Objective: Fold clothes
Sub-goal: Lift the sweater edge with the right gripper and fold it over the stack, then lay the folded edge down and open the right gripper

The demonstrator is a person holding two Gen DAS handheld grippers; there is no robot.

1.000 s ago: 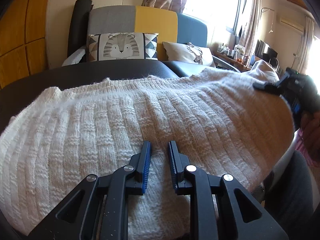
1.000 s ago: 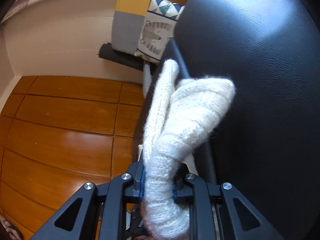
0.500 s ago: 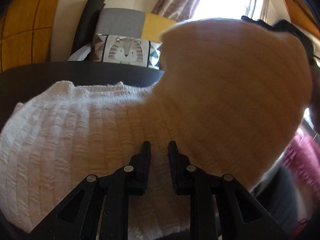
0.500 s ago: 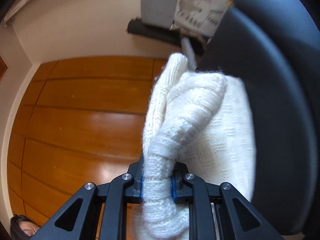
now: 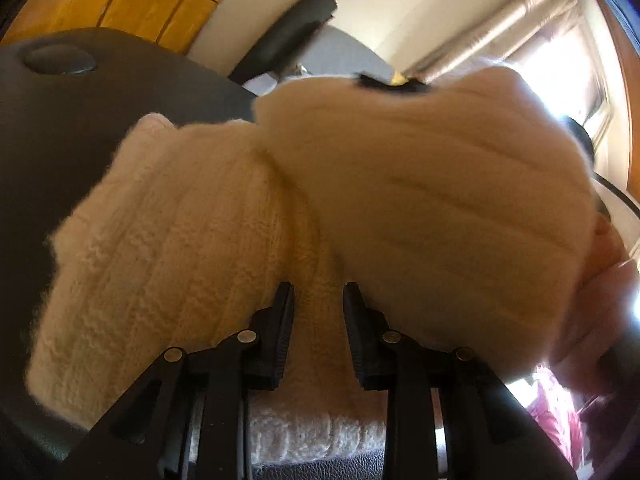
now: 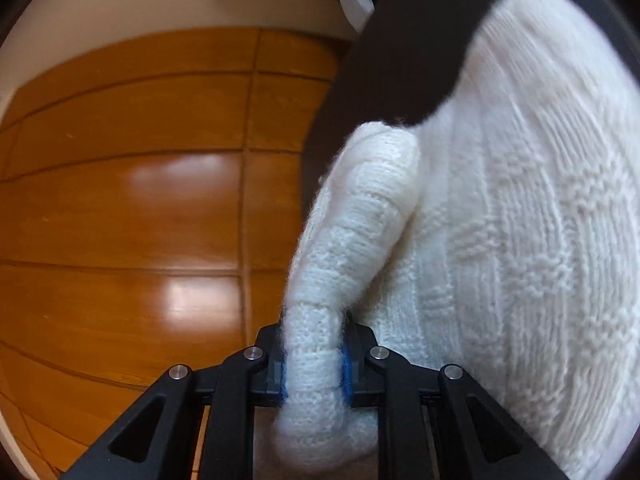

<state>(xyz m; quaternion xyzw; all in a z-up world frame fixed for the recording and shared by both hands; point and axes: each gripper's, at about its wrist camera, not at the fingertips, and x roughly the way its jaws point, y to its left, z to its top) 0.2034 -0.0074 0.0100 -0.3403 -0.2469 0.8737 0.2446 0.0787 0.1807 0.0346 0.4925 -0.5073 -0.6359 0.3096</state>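
Observation:
A cream knitted sweater point(image 5: 180, 240) lies on a black padded surface point(image 5: 60, 140). One half of it is lifted and folded over toward the left wrist camera as a big flap point(image 5: 440, 200). My left gripper point(image 5: 318, 292) hovers low over the sweater, its jaws opening, and the knit shows in the gap behind them with no pad pressing on it. My right gripper point(image 6: 314, 344) is shut on a rolled edge of the sweater point(image 6: 520, 240), with the fold bulging out past the blue pads. In the left wrist view the right gripper's black tip point(image 5: 390, 82) peeks over the flap.
Glossy wooden floor point(image 6: 140, 200) lies beyond the edge of the black surface point(image 6: 400, 40). A black bolster point(image 5: 288, 36) leans at the back wall, with curtains and a bright window point(image 5: 500, 32) at the right. A person's hand point(image 5: 608, 248) is at the right edge.
The right gripper has swept its held edge across, so the flap now hangs over the sweater's body. The left gripper has rolled and shifted sideways, and its jaws stand a little wider.

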